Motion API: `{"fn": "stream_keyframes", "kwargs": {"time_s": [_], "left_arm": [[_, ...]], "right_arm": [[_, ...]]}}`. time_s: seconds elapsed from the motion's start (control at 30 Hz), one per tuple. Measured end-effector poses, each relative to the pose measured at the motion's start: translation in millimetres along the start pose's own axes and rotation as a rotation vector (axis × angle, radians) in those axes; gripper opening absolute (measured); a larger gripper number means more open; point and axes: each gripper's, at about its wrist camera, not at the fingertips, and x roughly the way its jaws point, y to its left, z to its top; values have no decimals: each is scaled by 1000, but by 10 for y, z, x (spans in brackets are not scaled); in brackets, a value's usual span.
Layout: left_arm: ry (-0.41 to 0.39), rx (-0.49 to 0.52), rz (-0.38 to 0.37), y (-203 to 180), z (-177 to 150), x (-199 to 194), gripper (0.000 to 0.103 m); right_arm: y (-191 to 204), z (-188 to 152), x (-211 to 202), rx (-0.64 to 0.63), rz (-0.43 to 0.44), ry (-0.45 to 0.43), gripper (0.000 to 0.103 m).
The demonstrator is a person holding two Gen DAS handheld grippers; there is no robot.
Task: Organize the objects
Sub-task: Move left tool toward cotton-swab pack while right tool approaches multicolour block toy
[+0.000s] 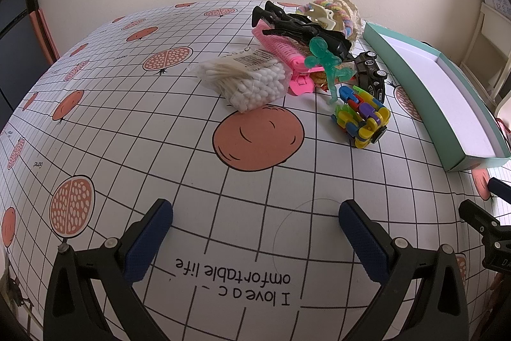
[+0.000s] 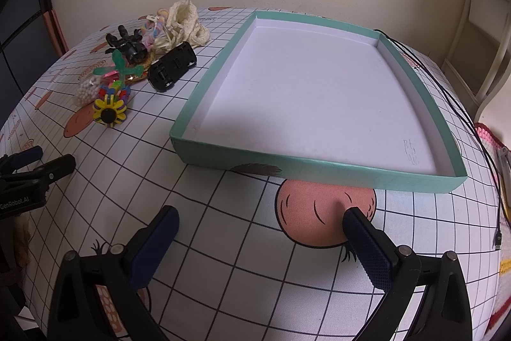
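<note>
A pile of small objects lies on the tablecloth: a bag of cotton swabs [image 1: 246, 79], a pink comb [image 1: 287, 59], black clips [image 1: 300, 24], a green figure [image 1: 325, 59], a black toy car [image 1: 370, 72], a multicoloured block toy [image 1: 364, 117] and hair ties [image 1: 338, 11]. A shallow teal box [image 2: 322, 171] with a white floor stands right of the pile; it holds nothing. My left gripper [image 1: 255, 213] is open and empty, well short of the pile. My right gripper [image 2: 260, 219] is open and empty in front of the box's near wall.
The table has a white grid cloth with orange fruit prints [image 1: 258, 138]. A black cable [image 2: 463, 117] runs along the right of the box. A white chair [image 2: 479, 37] stands at the far right. The wall is behind the table.
</note>
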Motion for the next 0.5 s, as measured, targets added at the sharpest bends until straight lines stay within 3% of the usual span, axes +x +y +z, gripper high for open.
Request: {"fn": "stream_keyframes", "kwargs": {"time_s": [0.5], "left_arm": [[0, 4, -3, 3, -5, -4, 103]], "right_arm": [[2, 0, -1, 0, 0, 0, 103]]}}
